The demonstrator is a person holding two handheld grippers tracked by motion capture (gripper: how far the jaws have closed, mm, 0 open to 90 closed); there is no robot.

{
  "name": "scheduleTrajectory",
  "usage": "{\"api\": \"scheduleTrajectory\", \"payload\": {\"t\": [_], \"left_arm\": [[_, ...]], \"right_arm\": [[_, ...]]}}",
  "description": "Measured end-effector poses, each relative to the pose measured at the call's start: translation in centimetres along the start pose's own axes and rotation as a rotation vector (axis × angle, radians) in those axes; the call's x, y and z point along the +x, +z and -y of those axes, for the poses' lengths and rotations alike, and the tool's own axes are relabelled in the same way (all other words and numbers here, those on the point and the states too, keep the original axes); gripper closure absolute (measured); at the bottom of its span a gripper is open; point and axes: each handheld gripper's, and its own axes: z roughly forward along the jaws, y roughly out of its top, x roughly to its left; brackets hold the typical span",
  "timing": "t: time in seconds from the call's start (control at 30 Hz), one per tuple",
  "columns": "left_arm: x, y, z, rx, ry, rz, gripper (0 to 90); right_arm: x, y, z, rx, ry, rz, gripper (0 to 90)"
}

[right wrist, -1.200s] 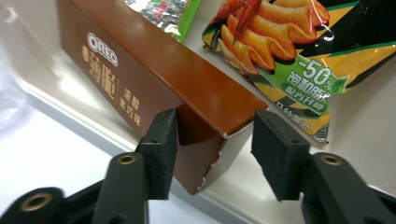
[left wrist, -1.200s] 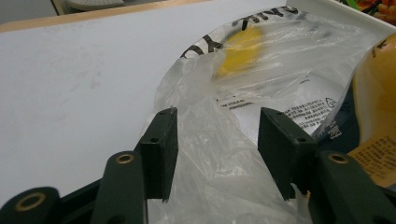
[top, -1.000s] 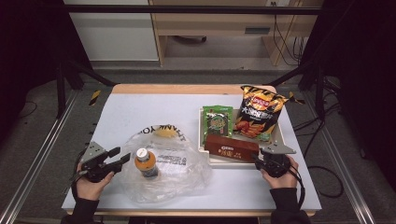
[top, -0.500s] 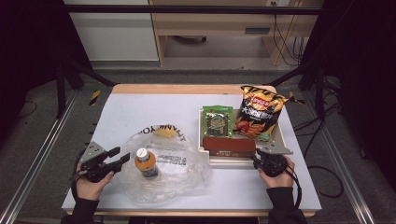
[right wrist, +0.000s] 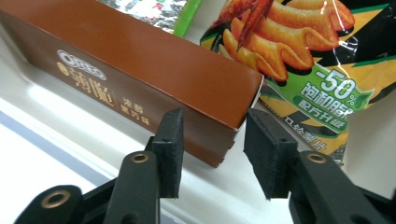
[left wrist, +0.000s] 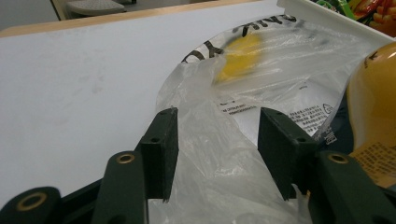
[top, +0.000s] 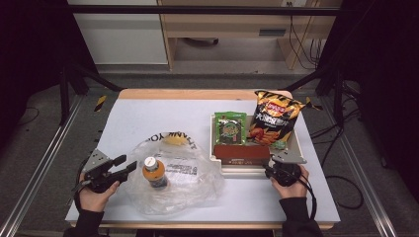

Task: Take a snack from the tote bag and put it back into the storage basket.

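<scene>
Done: bottle in bag | your left gripper spread over plastic | left: brown box (your right gripper, jaws just opening, straddles its corner unpinched)

Bottle on bag — tray right.

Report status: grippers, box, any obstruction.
Right hand-held gripper open, jaws just widened, astride brown box end. Left hand-held gripper open over bag. Tray wall close.
</scene>
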Motion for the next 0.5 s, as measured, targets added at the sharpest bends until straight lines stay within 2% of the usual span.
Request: {"api": "scheduleTrajectory", "payload": {"t": [0.17,0.27,0.4,0.5], "left_arm": [[-0.1,-0.4,-0.3,-0.022,0.001,0.0,46.5],[-0.2,-0.6,-0.5,-0.031,0.0,0.003,45.2],[-0.3,-1.1,-0.8,-0.054,-0.01,0.013,43.4],[-0.6,-1.7,-1.2,-0.074,-0.01,0.027,41.3]], "right_arm": [[0.0,-1.1,-0.3,-0.071,0.026,-0.005,52.4],[0.0,-2.0,-0.7,-0.109,0.058,-0.029,49.4],[0.1,-2.8,-1.1,-0.132,0.079,-0.077,44.5],[0.2,-3.4,-1.4,-0.147,0.095,-0.089,41.5]]}}
